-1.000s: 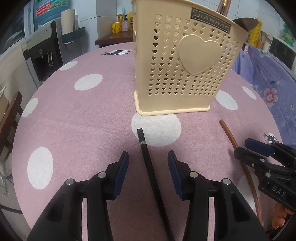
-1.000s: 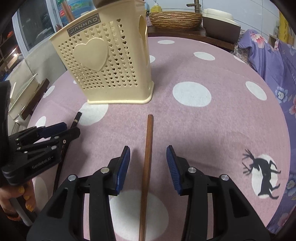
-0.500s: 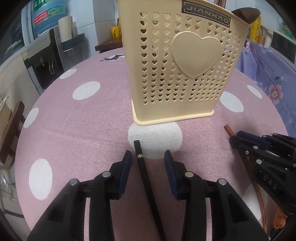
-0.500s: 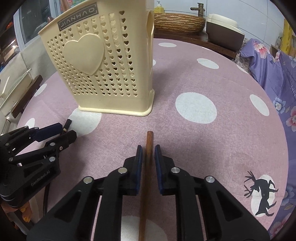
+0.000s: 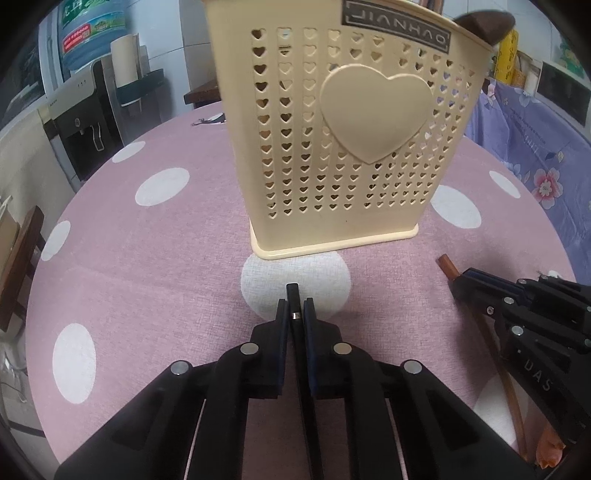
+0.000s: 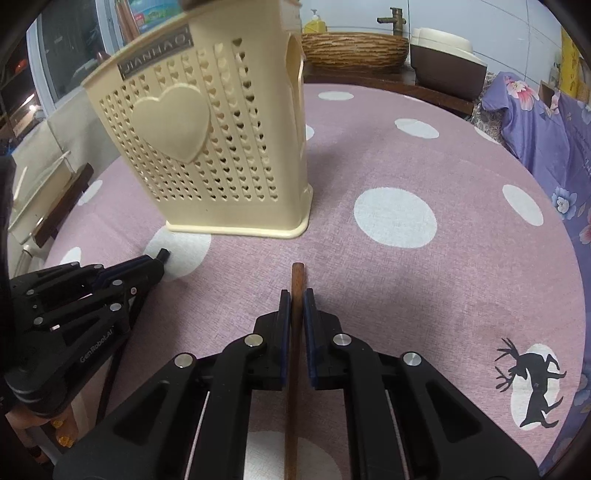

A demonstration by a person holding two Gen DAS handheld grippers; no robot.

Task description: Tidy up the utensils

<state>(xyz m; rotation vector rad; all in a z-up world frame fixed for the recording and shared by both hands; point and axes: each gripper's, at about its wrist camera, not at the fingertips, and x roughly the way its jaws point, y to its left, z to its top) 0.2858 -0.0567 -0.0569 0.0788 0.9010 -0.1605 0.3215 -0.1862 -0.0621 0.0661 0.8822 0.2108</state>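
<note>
A cream heart-pierced utensil holder (image 5: pixel 332 147) (image 6: pixel 207 147) stands upright on the pink dotted table (image 5: pixel 166 258). In the left wrist view my left gripper (image 5: pixel 294 306) is closing its jaws on a black chopstick (image 5: pixel 293 290). The pads press on it near its tip, just in front of the holder. In the right wrist view my right gripper (image 6: pixel 296 295) is closing on a brown wooden chopstick (image 6: pixel 297 275), pads pressing on it, tip poking out. Each gripper shows in the other's view: the right gripper (image 5: pixel 458 286) and the left gripper (image 6: pixel 159 260).
A dark utensil handle (image 5: pixel 484 22) sticks out of the holder's top. A water dispenser (image 5: pixel 85 122) and a wooden chair (image 5: pixel 18 266) stand left of the table. A woven basket (image 6: pixel 354 48) sits behind it, and purple floral cloth (image 6: pixel 535 122) lies on the right.
Both grippers went from wide open to closed on their chopsticks, the right one first. Both moved slightly forward toward the holder, which now looms larger.
</note>
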